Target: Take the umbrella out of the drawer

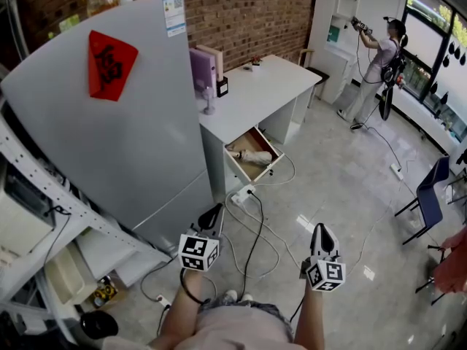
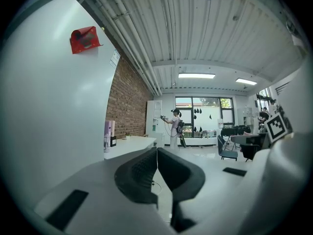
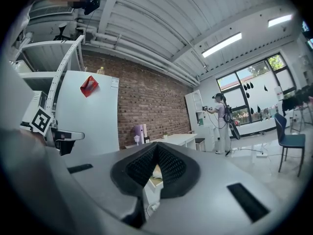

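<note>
from the head view we see the drawer (image 1: 249, 170) under the desk (image 1: 255, 93) already open. the pale, folded umbrella (image 1: 252, 155) lies inside, well apart from the left gripper (image 1: 211, 217) and right gripper (image 1: 323, 237). reaching and lifting are left. in the left gripper view our fingers (image 2: 142, 173) meet, empty. the right gripper view shows likewise.

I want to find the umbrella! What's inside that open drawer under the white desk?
A pale folded umbrella lies on the wooden bottom of the open drawer. The drawer's back end sits under the desk, so anything there is hidden.
</note>
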{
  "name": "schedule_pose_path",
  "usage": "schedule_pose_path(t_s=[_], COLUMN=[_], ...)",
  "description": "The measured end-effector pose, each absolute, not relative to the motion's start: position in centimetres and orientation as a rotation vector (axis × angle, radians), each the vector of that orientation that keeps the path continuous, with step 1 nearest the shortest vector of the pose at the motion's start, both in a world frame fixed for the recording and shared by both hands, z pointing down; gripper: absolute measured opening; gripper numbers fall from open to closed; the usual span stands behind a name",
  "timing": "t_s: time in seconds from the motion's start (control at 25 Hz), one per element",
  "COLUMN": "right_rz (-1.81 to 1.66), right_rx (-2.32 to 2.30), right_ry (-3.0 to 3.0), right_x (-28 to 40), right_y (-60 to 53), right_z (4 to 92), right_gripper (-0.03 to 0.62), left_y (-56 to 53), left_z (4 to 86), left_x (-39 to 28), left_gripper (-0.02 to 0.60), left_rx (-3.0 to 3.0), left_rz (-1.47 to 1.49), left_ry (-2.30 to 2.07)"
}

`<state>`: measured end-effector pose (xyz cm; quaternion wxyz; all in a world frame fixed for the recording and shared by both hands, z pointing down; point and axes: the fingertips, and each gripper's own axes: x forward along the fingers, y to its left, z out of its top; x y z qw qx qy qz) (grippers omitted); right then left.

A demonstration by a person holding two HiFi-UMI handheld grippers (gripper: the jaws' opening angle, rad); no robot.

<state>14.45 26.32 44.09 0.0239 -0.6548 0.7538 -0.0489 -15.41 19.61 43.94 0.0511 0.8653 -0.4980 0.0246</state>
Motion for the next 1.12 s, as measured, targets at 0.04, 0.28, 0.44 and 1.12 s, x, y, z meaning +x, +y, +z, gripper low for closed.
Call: schedule_pose_path(t_s=[0.04,0.28,0.44,1.12], right_rz=[-0.152,-0.151,-0.144,-0.156], right_rx=[-2.026,-2.009,-2.008,-2.033], right_ry=[2.333,2.325,2.319,2.286], right_x=[14.5,14.4,14.2,13.1], right_y=[26.3,26.4,26.6,27.0], right_z=[44.1,43.9,43.8,44.0], right_gripper=[0.017,0.017,0.017,0.017], left_y=[19.6,19.7,19.7,20.3], left_z=[43.9,43.4,43.4,43.1], left_x=[-15.4,-15.6,-15.7,-15.7], left_gripper=[0.026,0.029,0.092,0.385], left_rx=[2.634,2.625,2.632,2.759], left_rz=[0.063,0.011,-0.009,-0.011], left_ry=[-1.509,-1.502,-1.474,-1.414])
